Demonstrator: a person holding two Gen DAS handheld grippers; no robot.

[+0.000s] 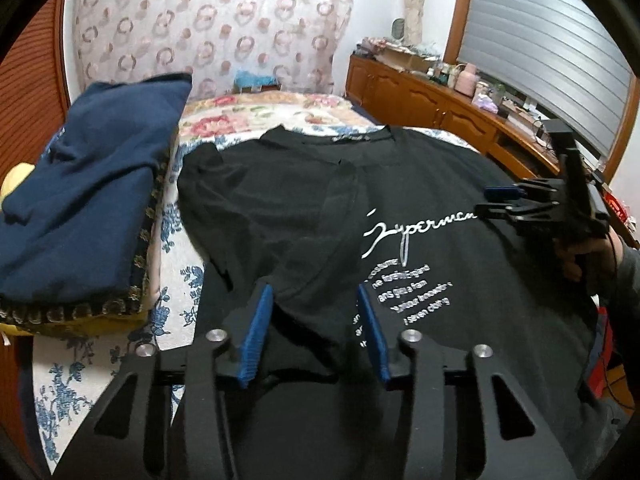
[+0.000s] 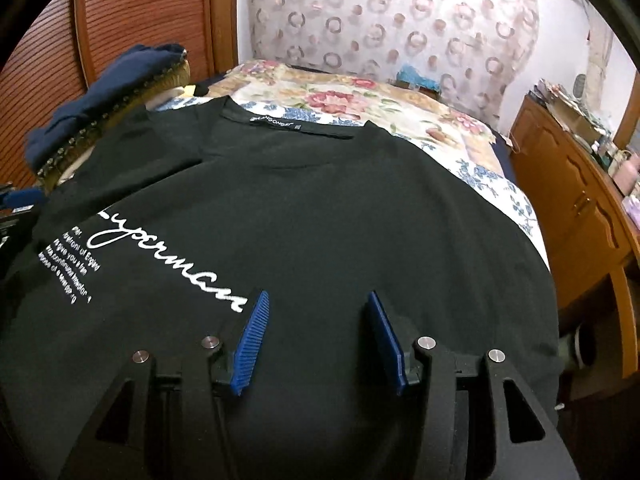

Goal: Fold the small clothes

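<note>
A black T-shirt (image 1: 420, 184) with white script print lies spread on the bed, collar at the far side; its left side is folded over the body. It also shows in the right wrist view (image 2: 320, 208). My left gripper (image 1: 316, 296) is open and empty, hovering low over the folded left part near the hem. My right gripper (image 2: 316, 300) is open and empty over the shirt's right half, by the end of the script. The right gripper also shows in the left wrist view (image 1: 490, 200), over the shirt's right edge.
A pile of folded clothes topped by a navy garment (image 1: 88, 184) sits at the bed's left. The floral bedspread (image 1: 248, 112) extends beyond the collar. A wooden cabinet (image 1: 440, 108) with clutter runs along the right. A wooden slatted door (image 2: 132, 24) stands at the left.
</note>
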